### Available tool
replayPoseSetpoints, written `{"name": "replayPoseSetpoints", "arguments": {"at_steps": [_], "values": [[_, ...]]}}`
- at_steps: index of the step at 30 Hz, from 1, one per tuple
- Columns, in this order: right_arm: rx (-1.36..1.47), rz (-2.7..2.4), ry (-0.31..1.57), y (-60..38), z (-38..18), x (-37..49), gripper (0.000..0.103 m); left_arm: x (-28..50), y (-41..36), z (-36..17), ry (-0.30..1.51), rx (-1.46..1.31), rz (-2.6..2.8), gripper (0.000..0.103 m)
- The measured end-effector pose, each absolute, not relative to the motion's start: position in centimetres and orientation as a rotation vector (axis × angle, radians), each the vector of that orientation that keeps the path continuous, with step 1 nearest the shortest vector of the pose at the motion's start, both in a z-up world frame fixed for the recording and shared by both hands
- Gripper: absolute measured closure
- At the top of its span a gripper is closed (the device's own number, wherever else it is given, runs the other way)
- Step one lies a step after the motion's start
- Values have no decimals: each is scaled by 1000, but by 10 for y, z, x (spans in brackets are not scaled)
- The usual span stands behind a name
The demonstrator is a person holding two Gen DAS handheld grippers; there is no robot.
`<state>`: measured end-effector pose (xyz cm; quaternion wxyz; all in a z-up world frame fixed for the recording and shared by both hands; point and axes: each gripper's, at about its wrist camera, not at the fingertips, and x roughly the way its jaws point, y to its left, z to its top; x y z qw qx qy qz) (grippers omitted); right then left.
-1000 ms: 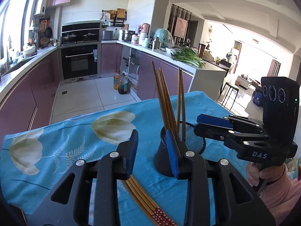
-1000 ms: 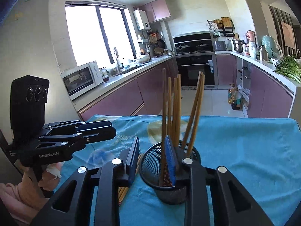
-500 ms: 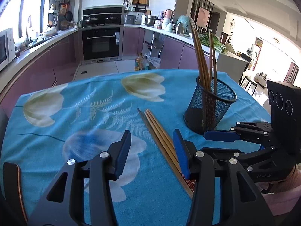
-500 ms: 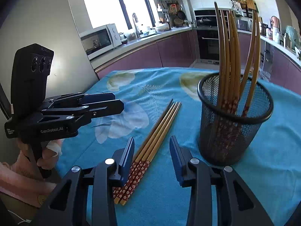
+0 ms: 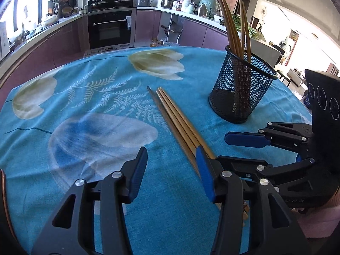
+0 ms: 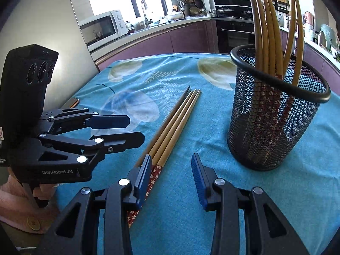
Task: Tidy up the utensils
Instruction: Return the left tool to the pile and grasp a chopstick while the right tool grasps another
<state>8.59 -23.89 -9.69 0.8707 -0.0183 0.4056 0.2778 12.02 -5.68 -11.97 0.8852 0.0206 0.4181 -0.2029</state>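
Several brown chopsticks (image 5: 176,119) (image 6: 174,123) with red patterned ends lie side by side on the blue flowered tablecloth (image 5: 89,140). A black mesh cup (image 5: 242,91) (image 6: 274,116) stands to their right with several more chopsticks upright in it. My left gripper (image 5: 172,159) (image 6: 133,129) is low over the cloth, open, nothing between its jaws; the chopsticks run under its right finger. My right gripper (image 6: 171,163) (image 5: 229,148) is open too, its left finger (image 6: 146,170) over the patterned ends. The two grippers face the bundle from opposite sides.
A phone (image 6: 71,104) lies at the table's left edge. A hand in a pink sleeve (image 6: 12,195) holds the left gripper. Behind the table run kitchen counters with a microwave (image 6: 102,28) and a built-in oven (image 5: 110,29).
Both grippers came down from above the cup and tilted toward the cloth. Their jaws stand wider. The lying chopsticks now sit just ahead of the fingertips.
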Motion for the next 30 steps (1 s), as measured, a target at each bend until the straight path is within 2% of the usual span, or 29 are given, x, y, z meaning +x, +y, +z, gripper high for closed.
{"name": "replayPoseSetpoints", "arguments": {"at_steps": [30], "values": [[-77, 537, 877, -231, -103, 93, 67, 127, -64, -129, 927, 91, -413, 58]]}}
